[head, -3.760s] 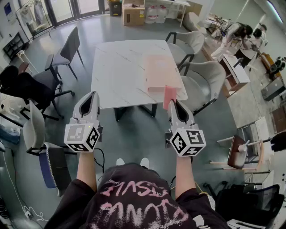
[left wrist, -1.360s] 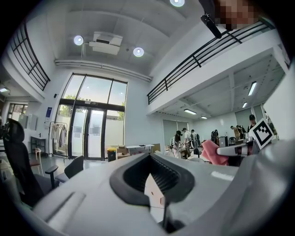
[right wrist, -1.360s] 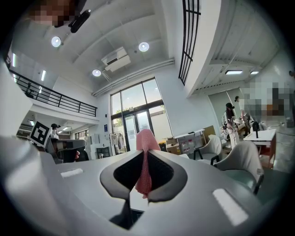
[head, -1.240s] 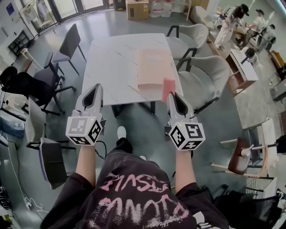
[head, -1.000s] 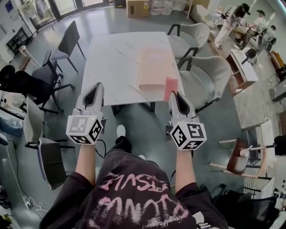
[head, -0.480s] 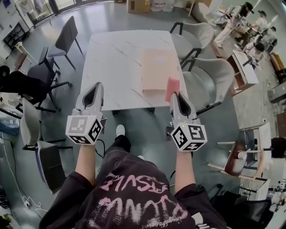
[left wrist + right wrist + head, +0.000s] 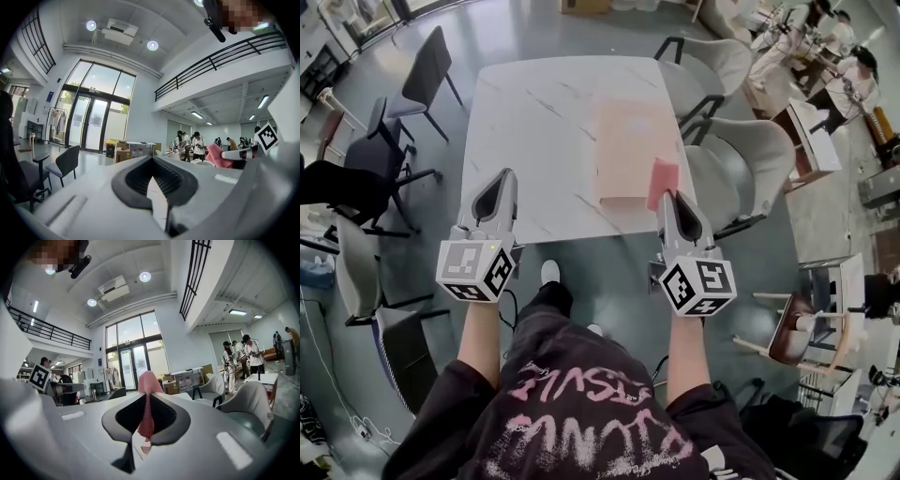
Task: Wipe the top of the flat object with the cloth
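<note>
The right hand-held gripper (image 7: 671, 198) has its jaws closed on a pink cloth (image 7: 662, 179). In the right gripper view the cloth (image 7: 148, 385) stands up out of the pinch as a narrow fold. The left hand-held gripper (image 7: 495, 178) is closed too, with nothing between its jaws. Both are held side by side at the near edge of the white marbled counter (image 7: 534, 122).

The flat object (image 7: 628, 141), a pale peach panel, lies on the right half of the counter with its long side running away from the person. From the head view the cloth overlaps the panel's near right corner; whether they touch cannot be told.

As for writing, the dark shirt (image 7: 572, 412) carries pink lettering (upside down from this view and too smeared to read). Each hand-held gripper's cube shows black-and-white square marker patterns, not words. A grey armchair (image 7: 741, 164) stands just beside the counter's right edge.
</note>
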Demonstrator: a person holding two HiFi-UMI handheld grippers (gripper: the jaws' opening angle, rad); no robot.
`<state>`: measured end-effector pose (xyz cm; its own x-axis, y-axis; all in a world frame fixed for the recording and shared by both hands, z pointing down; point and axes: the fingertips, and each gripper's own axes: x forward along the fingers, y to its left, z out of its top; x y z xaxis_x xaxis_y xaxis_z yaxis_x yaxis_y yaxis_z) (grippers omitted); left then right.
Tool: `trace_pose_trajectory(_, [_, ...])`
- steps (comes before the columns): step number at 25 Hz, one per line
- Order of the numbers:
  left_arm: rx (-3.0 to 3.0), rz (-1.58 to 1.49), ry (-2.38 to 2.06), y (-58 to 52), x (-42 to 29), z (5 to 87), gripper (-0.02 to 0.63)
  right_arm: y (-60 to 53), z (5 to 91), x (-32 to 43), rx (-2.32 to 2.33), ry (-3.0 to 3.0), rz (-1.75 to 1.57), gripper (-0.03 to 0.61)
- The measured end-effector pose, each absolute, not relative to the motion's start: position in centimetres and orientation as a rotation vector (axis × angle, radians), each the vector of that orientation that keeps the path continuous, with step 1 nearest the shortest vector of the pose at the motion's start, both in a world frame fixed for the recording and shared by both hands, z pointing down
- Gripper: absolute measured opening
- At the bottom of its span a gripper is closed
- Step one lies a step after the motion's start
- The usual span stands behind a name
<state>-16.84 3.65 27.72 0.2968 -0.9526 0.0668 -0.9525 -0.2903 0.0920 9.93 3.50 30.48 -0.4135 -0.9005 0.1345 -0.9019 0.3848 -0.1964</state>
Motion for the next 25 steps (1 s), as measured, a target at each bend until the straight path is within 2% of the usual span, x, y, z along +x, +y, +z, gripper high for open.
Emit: trace_pose_trajectory(25, [2.458, 0.02, -1.651, -9.2, -23.0, 29.0, 0.0, -7.3, 30.9, 3.8, 1.788, -2.474, 0.41, 0.04])
